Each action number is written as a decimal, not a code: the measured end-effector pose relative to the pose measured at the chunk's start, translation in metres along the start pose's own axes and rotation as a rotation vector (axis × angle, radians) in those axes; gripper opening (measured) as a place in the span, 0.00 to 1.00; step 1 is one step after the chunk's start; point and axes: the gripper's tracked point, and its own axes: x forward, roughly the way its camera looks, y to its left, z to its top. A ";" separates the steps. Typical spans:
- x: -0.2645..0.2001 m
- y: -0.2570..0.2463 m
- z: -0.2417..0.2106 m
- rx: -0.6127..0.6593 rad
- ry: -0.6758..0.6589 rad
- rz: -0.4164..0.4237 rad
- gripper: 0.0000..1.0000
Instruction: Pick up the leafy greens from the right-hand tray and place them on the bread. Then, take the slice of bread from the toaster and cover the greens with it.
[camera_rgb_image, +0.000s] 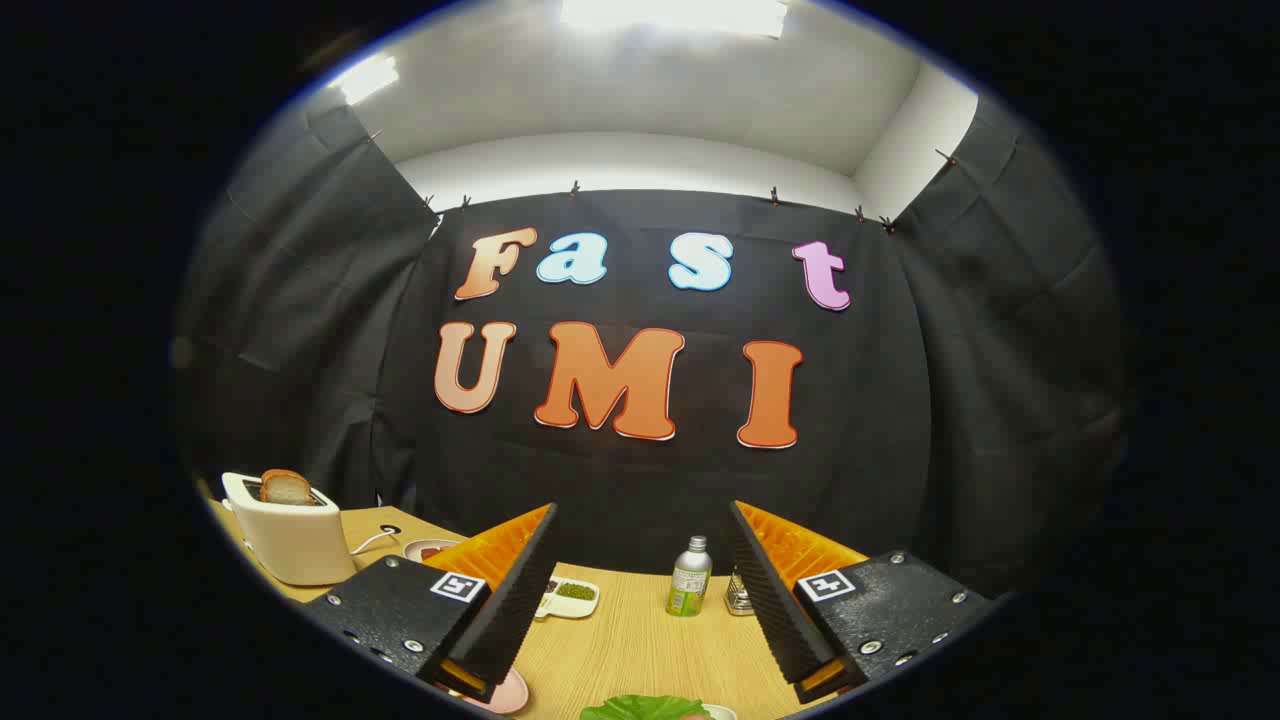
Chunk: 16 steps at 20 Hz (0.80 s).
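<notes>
My gripper (643, 520) is held up above the wooden table (640, 640), its two fingers spread wide with nothing between them. The leafy greens (640, 709) show as a green edge low between the fingers, close beneath me. Off to the left, beyond the left finger, a cream toaster (290, 540) stands on the table with a slice of bread (286, 487) sticking up from its slot. A pink plate (508, 693) peeks out beside the left finger; what lies on it is hidden.
Ahead between the fingers stand a small green-labelled bottle (690, 577) and a white divided dish (570, 596) with green bits. A small metal object (738, 594) sits by the right finger. A white cable (375, 540) runs from the toaster.
</notes>
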 end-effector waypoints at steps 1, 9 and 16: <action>0.000 0.000 -0.001 0.002 0.003 0.000 0.97; 0.000 -0.006 -0.003 0.004 0.019 -0.014 0.97; -0.002 -0.005 -0.005 0.013 0.036 -0.003 0.97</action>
